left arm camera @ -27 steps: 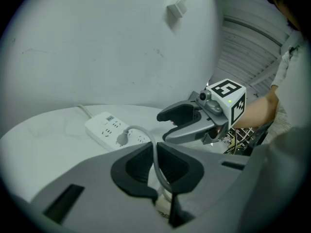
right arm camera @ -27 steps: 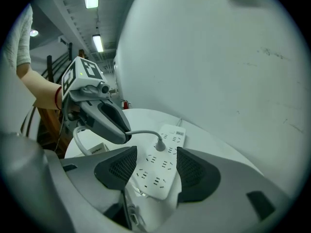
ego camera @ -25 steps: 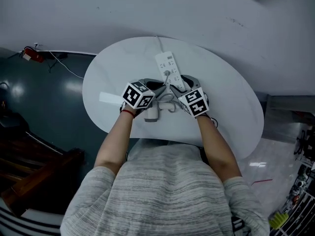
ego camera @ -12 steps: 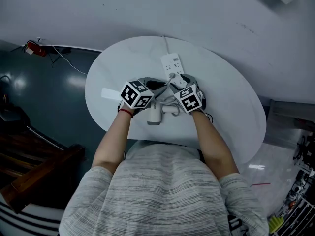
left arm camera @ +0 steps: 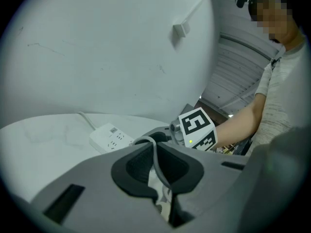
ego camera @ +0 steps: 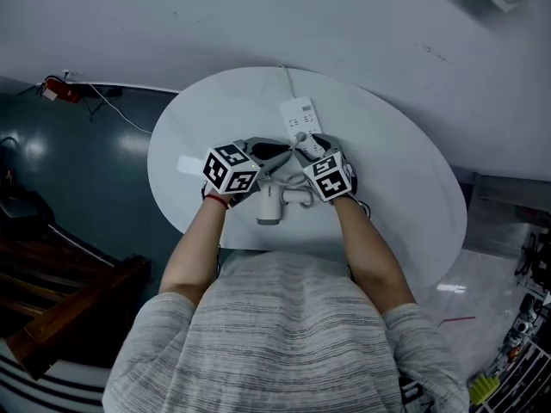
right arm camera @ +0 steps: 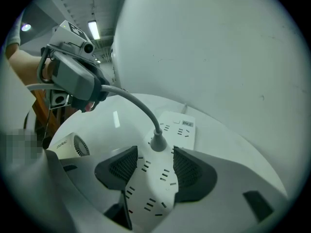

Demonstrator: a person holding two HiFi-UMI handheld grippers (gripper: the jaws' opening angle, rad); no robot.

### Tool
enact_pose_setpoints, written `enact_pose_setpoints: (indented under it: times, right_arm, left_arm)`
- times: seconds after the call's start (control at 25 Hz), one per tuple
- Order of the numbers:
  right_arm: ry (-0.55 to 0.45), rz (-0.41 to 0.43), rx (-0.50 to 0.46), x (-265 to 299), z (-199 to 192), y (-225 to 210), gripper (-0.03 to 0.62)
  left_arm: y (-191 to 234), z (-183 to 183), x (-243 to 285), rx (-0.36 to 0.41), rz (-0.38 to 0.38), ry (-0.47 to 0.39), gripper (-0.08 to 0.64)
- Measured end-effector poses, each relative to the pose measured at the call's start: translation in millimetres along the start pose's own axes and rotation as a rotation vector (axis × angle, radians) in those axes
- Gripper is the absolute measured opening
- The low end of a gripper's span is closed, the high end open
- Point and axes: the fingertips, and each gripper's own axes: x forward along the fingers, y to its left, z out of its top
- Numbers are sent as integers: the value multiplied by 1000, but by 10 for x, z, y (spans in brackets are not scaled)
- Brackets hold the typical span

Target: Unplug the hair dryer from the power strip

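A white power strip (ego camera: 300,115) lies on the round white table (ego camera: 396,179), with the grey plug (right arm camera: 158,142) seated in it. The grey cord (right arm camera: 131,101) arcs from the plug up to my left gripper (left arm camera: 156,152), which is shut on it; the cord runs between the dark pads (left arm camera: 135,168). My right gripper (right arm camera: 154,166) straddles the strip's near end, a pad against each long side, just short of the plug. The white hair dryer (ego camera: 272,200) lies on the table between my hands, and its vented back end (right arm camera: 73,147) shows in the right gripper view.
A pale wall (ego camera: 258,15) rises close behind the table. The strip's own white lead (left arm camera: 87,120) runs off the table's far edge. Dark floor (ego camera: 77,170) lies to the left, with a red object and thin cable (ego camera: 65,89) on it.
My right gripper has come down and left onto the strip's near end. The left gripper has drifted slightly left with the cord. More of the hair dryer shows between my hands.
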Motion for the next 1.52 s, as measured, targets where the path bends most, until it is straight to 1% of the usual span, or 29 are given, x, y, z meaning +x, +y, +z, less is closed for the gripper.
enact_pose_setpoints:
  times: [0.2,0.36,0.56,0.8,0.88,1.04,1.12,1.24,1.36,1.52]
  right_arm:
    - [-10,2,3,7,9,17,245]
    - [6,13,0,33,35,60,244]
    - [21,20,0,32,48,69,244]
    - [19,23,5,35,53,82,244]
    - [18,24,4,38,60,83,244]
    - [29,24,2,42,57,83,244]
    - [33,25,2,36,56,85,244]
    - [30,23,3,38,58,92,244]
    - [20,22,5,37,66,98,244]
    - [20,23,4,46,62,102,244]
  left_arm:
    - [-31,133,-10,-53,-55,-43,28]
    - [-33,203,-31,-88,-74,-68,28]
    - [-22,282,-47,-101,-63,-100,28]
    - [84,395,-132,-130,-28,-183,28]
    - [87,431,-132,-124,-26,-187,28]
    - [-53,391,-59,-69,-58,-122,28]
    - [-86,365,-60,-60,-62,-113,28]
    - [-23,445,-94,-76,-46,-161,28]
    - [-49,594,-91,-82,-64,-214,28]
    - [-44,666,-89,-98,-66,-243,27]
